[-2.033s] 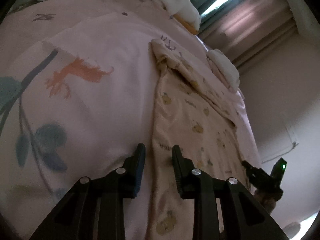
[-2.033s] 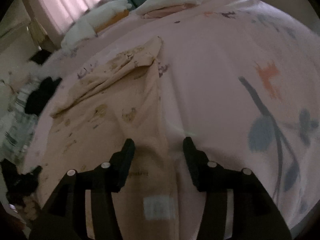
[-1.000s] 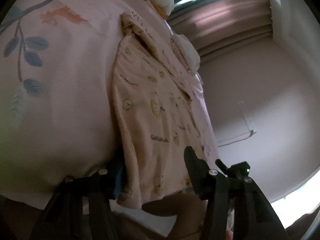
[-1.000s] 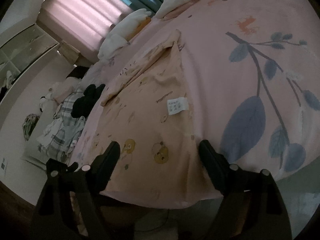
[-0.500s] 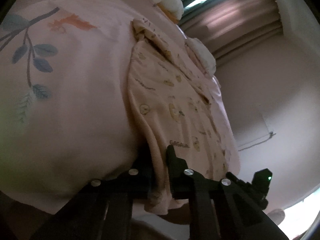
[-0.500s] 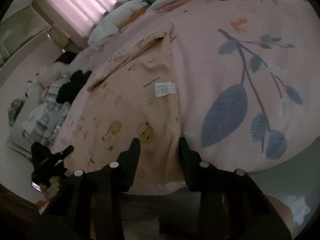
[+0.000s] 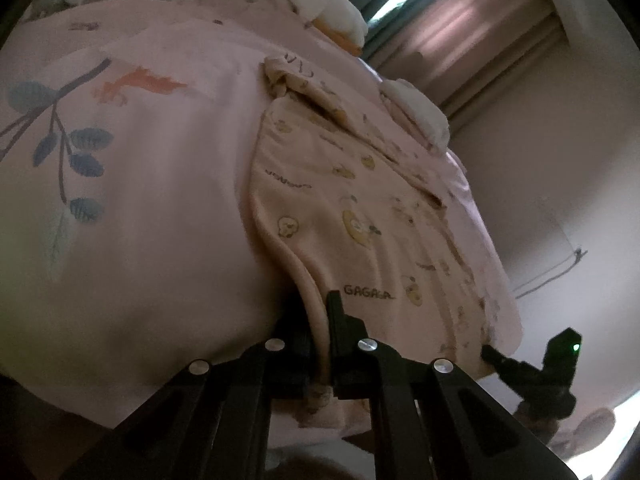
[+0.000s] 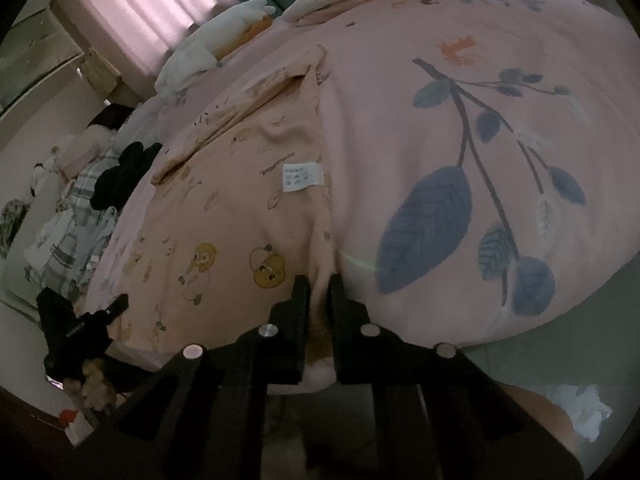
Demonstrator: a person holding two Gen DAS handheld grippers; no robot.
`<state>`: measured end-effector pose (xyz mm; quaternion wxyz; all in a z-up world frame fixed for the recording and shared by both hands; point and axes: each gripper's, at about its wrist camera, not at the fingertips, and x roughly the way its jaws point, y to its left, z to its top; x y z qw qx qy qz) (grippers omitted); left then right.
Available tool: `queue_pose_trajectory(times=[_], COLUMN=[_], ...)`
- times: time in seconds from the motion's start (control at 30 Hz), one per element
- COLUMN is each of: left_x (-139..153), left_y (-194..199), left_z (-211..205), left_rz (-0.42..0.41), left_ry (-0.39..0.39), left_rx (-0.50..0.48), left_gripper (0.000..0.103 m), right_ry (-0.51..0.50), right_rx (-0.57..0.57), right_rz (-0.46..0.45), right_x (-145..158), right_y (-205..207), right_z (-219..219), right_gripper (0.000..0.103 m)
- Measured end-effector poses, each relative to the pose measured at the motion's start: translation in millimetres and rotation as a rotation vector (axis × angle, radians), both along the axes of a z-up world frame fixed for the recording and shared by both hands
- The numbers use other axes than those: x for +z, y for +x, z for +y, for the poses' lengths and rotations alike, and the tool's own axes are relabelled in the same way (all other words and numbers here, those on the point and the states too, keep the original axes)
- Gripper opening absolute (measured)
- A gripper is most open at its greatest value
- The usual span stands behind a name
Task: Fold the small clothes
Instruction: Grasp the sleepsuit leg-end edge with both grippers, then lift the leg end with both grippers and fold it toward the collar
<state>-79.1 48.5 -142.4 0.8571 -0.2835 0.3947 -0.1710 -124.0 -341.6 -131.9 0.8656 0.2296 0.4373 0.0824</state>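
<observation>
A: At the near edge of the bed [image 7: 132,264], the left gripper [image 7: 316,308] is clenched on the garment [image 7: 360,208]. The hem edge runs straight down between its two black fingers, with no gap visible on either side of the cloth.

B: Same on the other side. The right gripper [image 8: 319,294] is clamped on the garment [image 8: 224,216] at the hem corner nearest the blue leaf print [image 8: 426,224] of the bedcover [image 8: 400,92]. The fabric bunches up between the fingers.

A: Garment position?

B: Spread flat on the bedcover, peach with small cartoon animals. The hem hangs just over the bed's near edge. The far end, with a folded flap, points toward the pillows [image 8: 224,36] at the head of the bed. A white care label [image 8: 303,176] lies face up near the edge the right gripper holds.

A: From the left wrist view, printed lettering "GAGAGA" [image 7: 370,293] sits just beside the left gripper's fingertip. The right gripper [image 7: 532,368] shows at the opposite hem corner with a green light on it.

B: The left gripper [image 8: 76,328] shows at the garment's other hem corner in my view. Beyond the garment, toward the wall side of the bed: a dark cloth [image 8: 124,168] and plaid clothes [image 8: 68,240] in a heap.

A: Curtains [image 7: 472,12] behind the pillows [image 7: 320,0], light coming through.
</observation>
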Motion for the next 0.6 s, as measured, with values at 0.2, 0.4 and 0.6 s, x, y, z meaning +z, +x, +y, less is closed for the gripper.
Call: queue_pose_trajectory(times=[0.2, 0.4, 0.6], left_x=[1.2, 2.9, 11.9], left_y=[-1.8, -2.5, -5.8], left_z=[-0.1, -0.6, 11.0], left_rz=[-0.002, -0.008, -0.085], left_ry=[0.009, 0.001, -0.187], left_rx=[0.0, 0.008, -0.033], left_gripper=[0.007, 0.006, 0.005], right_ry=[0.007, 0.044, 0.173], right_rx=[-0.008, -0.027, -0.014], right_rz=[-0.002, -0.017, -0.082], right_x=[1.0, 1.7, 7.7], right_y=[0.2, -1.2, -2.5], right_z=[1.0, 0.9, -1.2], right_gripper=[0.009, 0.007, 0.006])
